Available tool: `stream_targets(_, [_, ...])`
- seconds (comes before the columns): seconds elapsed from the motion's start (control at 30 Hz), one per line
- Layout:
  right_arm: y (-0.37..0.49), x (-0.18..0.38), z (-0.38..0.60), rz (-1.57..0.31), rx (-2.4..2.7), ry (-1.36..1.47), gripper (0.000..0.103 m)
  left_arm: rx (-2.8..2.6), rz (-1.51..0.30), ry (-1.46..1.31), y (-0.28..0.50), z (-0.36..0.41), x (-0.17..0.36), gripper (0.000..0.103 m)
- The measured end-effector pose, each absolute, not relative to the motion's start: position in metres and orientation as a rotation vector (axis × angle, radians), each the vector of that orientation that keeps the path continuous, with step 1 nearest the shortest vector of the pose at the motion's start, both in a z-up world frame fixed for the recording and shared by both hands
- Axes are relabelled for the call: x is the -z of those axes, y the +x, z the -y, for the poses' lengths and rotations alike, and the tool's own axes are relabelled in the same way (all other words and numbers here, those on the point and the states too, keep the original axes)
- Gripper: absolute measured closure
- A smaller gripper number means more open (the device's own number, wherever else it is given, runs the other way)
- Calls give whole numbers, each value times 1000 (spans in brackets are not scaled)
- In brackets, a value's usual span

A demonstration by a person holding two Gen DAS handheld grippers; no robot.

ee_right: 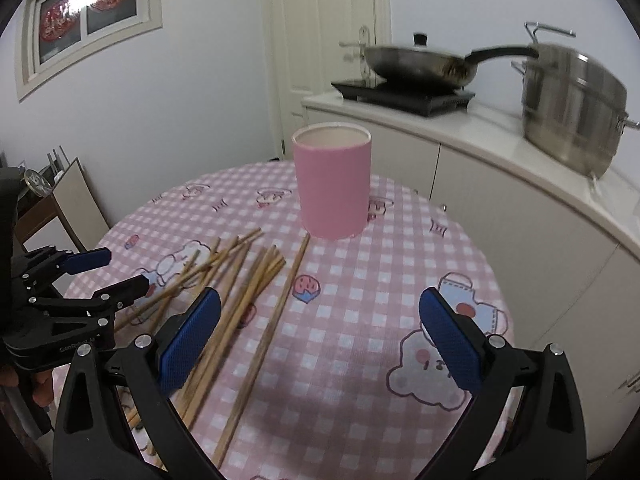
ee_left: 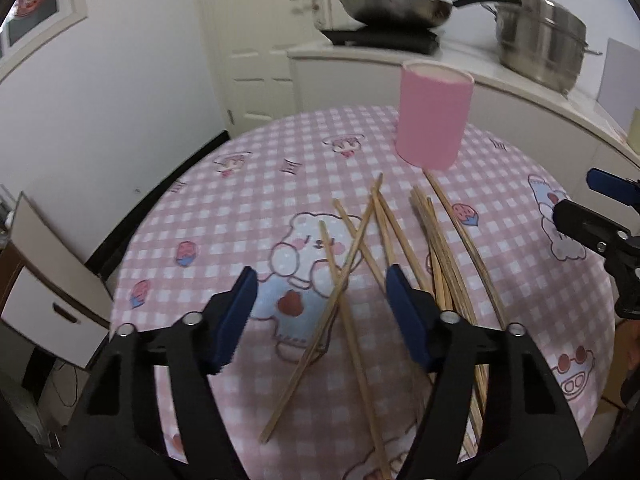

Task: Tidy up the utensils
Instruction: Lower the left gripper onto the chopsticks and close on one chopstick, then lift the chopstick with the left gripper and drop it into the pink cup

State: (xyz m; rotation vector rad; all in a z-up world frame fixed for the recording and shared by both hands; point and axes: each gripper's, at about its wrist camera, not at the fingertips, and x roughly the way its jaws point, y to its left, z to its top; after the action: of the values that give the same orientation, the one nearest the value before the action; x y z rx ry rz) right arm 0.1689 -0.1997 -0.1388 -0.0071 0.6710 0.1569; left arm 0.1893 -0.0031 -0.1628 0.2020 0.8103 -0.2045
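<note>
Behind the scattered chopsticks (ee_left: pixel 360 248) stands a pink cup (ee_right: pixel 332 184); both tools gape empty.

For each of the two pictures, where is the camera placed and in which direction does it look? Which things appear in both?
Left wrist: sits on the left tool, looks down and forward over the chopsticks toward the pink cup; its open fingers frame loose chopsticks; the right tool enters at the right edge.
Right wrist: sits on the right tool, looks at the cup across the table; the left tool and a bit of hand show at left.
Shared: cup, chopsticks, table, pan, pot.
</note>
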Motion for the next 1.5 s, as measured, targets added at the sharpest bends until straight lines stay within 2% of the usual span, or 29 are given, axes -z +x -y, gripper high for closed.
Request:
stream_targets(0.1, [180,147,203,-696,-169,9,7,211,-840,241,202,11,173,45])
stream_targets(0.27, [194,155,203,-725,-186,21,7,247,-902,284,224,24,187,66])
stream_targets(0.33, [200,158,203,-742,-194,27,9,253,-919,302,231,29,193,67])
stream_targets(0.5, [217,166,202,-783,-170,11,15,264,-935,307,243,33,199,72])
stream_targets(0.57, [224,170,202,-805,-169,6,19,267,-948,303,247,33,201,85])
stream_targets(0.7, [236,177,197,-842,-188,-3,25,240,-944,353,252,37,207,88])
stream_targets(0.77, [242,180,192,-860,-188,-15,31,235,-943,350,252,35,207,95])
stream_targets(0.9, [261,187,183,-912,-198,-32,48,237,-961,295,255,24,204,96])
stream_targets(1.17, [289,196,167,-985,-187,-77,67,251,-963,193,252,3,193,97])
stream_targets(1.37, [298,195,160,-998,-213,-96,96,247,-941,149,247,-6,179,97])
stream_targets(1.5, [294,189,161,-992,-242,-62,99,245,-913,116,240,-12,164,97])
